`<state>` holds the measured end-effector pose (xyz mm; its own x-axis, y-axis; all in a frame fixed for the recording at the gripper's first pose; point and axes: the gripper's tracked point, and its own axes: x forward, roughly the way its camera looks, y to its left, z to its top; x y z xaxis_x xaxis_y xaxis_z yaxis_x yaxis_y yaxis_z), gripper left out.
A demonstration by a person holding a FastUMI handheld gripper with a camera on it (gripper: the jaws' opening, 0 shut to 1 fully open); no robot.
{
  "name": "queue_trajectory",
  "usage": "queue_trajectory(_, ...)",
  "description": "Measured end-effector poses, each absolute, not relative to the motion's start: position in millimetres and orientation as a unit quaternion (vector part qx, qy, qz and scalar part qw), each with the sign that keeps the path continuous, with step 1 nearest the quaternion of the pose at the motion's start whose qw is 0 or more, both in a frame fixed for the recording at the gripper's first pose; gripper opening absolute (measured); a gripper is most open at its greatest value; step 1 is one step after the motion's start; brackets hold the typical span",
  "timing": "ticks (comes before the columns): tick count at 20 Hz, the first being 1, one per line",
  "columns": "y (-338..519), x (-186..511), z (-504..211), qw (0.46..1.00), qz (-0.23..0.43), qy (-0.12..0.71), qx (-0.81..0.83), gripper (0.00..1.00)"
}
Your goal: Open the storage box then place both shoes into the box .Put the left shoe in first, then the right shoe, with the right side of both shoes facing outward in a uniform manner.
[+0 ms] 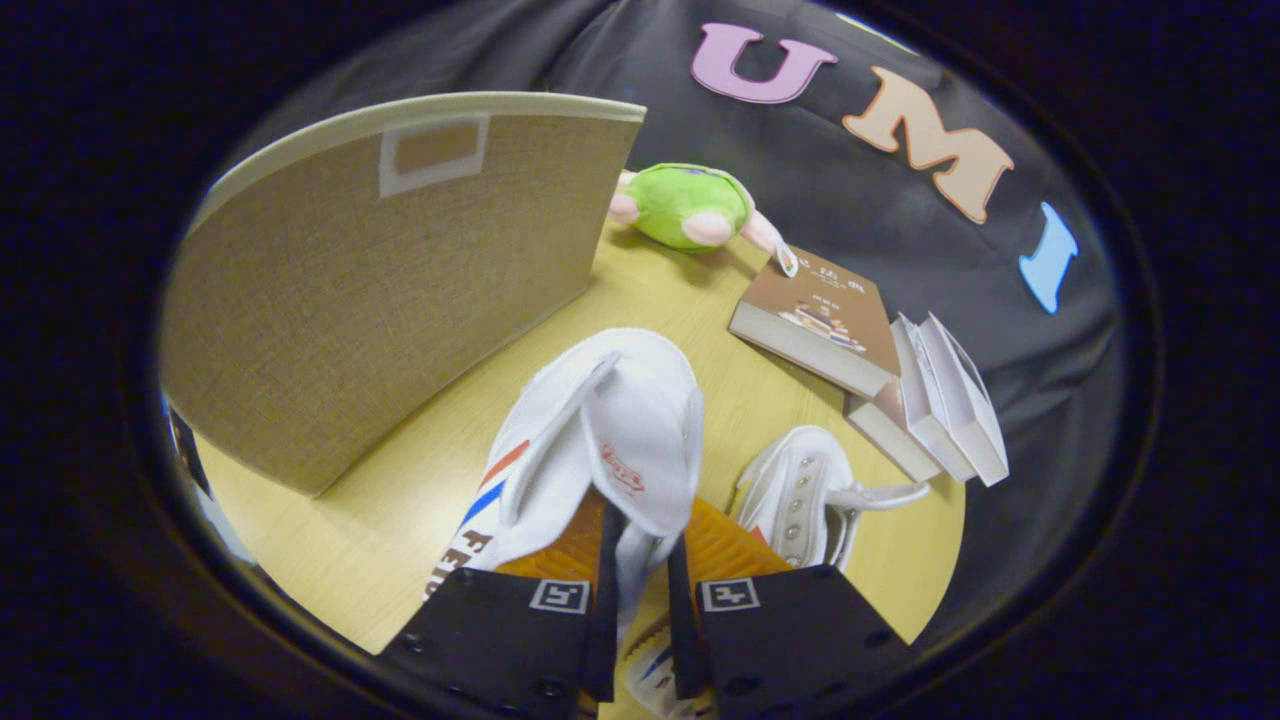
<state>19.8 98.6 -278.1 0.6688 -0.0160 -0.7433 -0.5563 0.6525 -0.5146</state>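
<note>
One shoe (600,440) is pinched by its heel edge in the tool (640,570) (lifted, seemingly). Its mate (800,490) waits on the counter (330,530); neither is inside the storage box (370,290) yet.

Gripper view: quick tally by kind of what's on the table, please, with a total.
Shoes: 2, one pinched between the gripper's fingers, one on the table beside it
Storage box: 1
Plush toy: 1
Books: 2, one lying flat, one standing splayed
Total: 6
</note>
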Motion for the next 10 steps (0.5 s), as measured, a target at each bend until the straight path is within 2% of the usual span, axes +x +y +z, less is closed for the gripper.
queue_trajectory(1,96.7,20.9,-282.1,0.825,0.158,0.374,-0.393,0.2)
queue_trajectory(6,98.1,24.2,-279.4,0.837,0.138,0.375,-0.374,0.2)
queue_trajectory(7,95.6,22.2,-279.2,0.839,0.138,0.38,-0.364,0.09)
queue_trajectory(10,94.9,23.9,-278.0,0.85,0.135,0.381,-0.337,0.08)
